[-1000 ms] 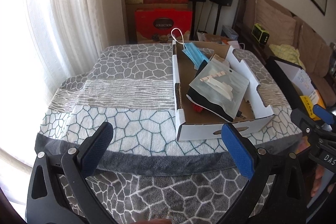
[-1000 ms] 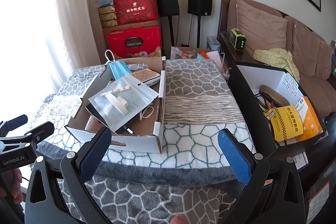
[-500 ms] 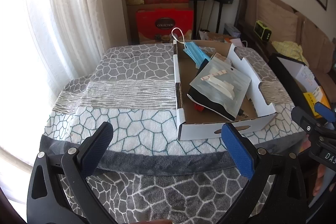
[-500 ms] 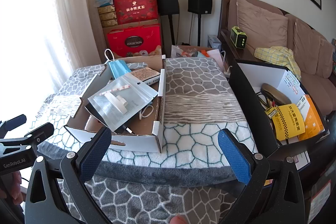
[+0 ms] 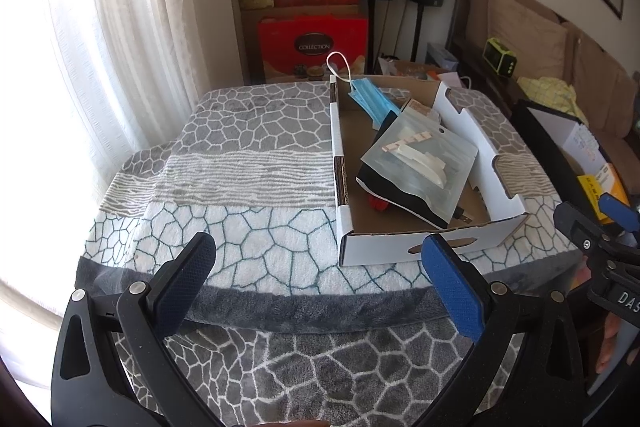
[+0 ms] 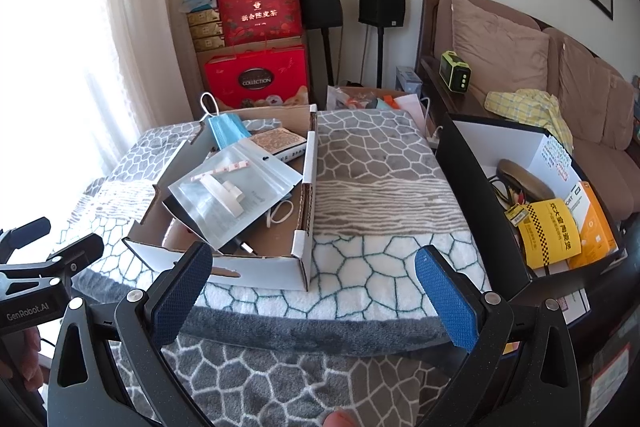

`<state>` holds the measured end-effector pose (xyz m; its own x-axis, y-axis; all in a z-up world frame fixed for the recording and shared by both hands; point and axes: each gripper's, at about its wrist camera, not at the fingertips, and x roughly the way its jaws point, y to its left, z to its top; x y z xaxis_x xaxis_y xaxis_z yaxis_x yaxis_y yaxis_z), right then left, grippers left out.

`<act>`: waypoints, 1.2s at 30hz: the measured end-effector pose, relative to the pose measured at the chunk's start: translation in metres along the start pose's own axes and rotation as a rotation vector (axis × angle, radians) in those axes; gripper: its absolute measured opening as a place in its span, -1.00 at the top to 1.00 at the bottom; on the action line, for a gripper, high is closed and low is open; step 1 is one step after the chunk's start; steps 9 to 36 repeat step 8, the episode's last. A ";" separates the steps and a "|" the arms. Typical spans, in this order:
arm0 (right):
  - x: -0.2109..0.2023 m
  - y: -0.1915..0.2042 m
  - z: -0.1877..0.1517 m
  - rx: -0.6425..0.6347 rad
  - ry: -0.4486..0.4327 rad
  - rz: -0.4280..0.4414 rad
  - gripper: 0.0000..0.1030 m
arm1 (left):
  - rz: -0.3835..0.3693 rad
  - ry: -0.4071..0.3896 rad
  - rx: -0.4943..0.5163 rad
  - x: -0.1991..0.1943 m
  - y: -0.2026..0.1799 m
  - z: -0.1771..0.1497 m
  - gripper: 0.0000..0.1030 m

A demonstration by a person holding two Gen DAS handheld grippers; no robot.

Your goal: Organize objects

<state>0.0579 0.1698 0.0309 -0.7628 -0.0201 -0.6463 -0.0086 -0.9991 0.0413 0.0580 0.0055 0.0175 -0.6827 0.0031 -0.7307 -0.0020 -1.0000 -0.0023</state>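
Note:
A shallow white cardboard tray (image 5: 400, 253) (image 6: 260, 271) sits on a blanket-covered table (image 5: 240, 171) (image 6: 380, 187). It holds a clear zip bag (image 5: 424, 167) (image 6: 232, 187) lying on a black pouch (image 5: 396, 195), a blue face mask (image 5: 372, 101) (image 6: 226, 131), a patterned booklet (image 6: 278, 141) and a white cable (image 6: 280, 215). My left gripper (image 5: 318, 263) is open and empty, near the table's front edge, left of the tray. My right gripper (image 6: 314, 269) is open and empty, in front of the tray's right corner.
A black-and-white box (image 6: 500, 227) (image 5: 560, 131) with yellow and orange packets stands right of the table. Red gift boxes (image 5: 312, 39) (image 6: 256, 79), speakers and a curtain are behind. A sofa (image 6: 560, 67) is at the right.
Both grippers have drawn back slightly and risen a little; the tray looks a bit farther off. Nothing was grasped or moved.

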 end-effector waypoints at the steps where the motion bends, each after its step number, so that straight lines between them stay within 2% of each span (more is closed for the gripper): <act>1: 0.000 0.000 0.000 0.000 0.001 0.000 -0.99 | 0.000 -0.001 -0.001 0.000 0.000 0.000 -0.99; 36: 0.000 0.001 0.000 0.001 0.002 0.001 -0.99 | 0.008 -0.006 -0.001 -0.002 0.001 0.000 -0.99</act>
